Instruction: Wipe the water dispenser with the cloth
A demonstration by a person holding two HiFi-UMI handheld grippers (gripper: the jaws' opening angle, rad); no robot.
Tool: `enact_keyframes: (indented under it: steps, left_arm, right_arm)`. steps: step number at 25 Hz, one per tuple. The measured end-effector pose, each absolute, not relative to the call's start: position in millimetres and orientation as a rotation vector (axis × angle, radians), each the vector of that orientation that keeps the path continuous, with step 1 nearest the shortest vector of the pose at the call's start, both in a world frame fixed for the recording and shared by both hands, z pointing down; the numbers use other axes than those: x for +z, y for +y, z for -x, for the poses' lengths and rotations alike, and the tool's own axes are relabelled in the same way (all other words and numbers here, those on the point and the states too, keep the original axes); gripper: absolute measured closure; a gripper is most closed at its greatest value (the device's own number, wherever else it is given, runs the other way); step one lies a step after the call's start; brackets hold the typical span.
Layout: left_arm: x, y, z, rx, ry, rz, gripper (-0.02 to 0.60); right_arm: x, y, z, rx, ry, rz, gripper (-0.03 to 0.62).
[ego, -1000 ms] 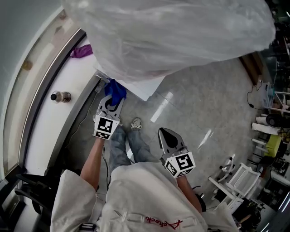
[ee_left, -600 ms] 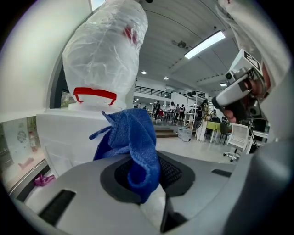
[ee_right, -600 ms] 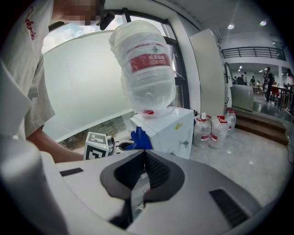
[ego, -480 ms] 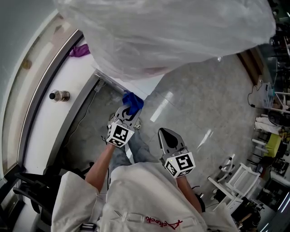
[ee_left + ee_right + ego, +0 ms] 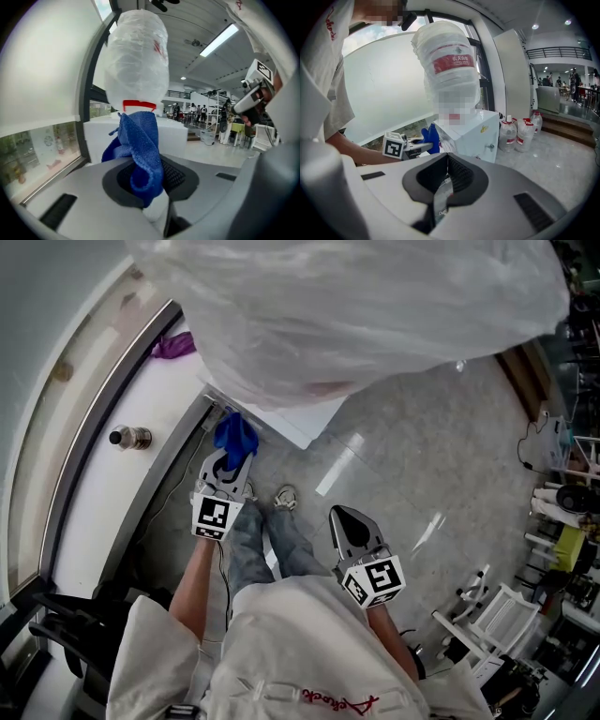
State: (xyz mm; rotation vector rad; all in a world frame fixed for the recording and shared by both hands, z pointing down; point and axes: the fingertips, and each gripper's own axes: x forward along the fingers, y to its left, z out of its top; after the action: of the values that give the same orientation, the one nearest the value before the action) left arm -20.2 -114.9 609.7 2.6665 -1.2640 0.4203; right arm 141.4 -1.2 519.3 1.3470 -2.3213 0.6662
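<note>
Left gripper: the left gripper [image 5: 228, 457] is clamping a bunched blue cloth [image 5: 234, 434], with the wad sticking out past its jaws.
Cloth position: the cloth is sitting at the near left corner of the water dispenser [image 5: 305, 421], close to the window frame. It looks to be touching the white cabinet, though the contact itself is not showing clearly.
Change: half a second ago the cloth was further right along the cabinet's edge, and a second ago it was about where it is now. The hand is therefore sweeping out and coming back.
Meaning: a back-and-forth wiping stroke is probably running along that lower edge. Only this corner is getting attention, and the rest of the cabinet is likely still waiting.
Right gripper: the right gripper [image 5: 343, 515] is hanging low by the person's body, well apart from the dispenser. Its jaws are pressed together on nothing.
Dispenser surface: the cabinet is looking smooth and white. It is carrying a large water bottle wrapped in plastic film [image 5: 356, 306].
Floor: the polished grey floor [image 5: 412, 456] is reflecting the ceiling lights.
Window side: a white sill [image 5: 103, 493] is running along the window, holding a small bottle [image 5: 129, 437] and a purple rag [image 5: 172, 345].
Room: spare water bottles [image 5: 525, 129] are standing beside the dispenser, and white racks [image 5: 506, 610] and clutter are filling the far side.
</note>
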Motion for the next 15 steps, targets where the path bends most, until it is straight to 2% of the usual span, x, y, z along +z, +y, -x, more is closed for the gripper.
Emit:
enact_keyframes:
  steps: [8,15]
  left_arm:
    - [618,-186,127,0.471,-1.556,-2.518,0.495]
    - [600,-227,130,0.428,-1.594,-2.559,0.495]
  right_arm:
    - [522,-1,-137,0.658,-2.309,-1.334,0.579]
    - [523,-1,-143,0.652,-2.280,-1.359,0.579]
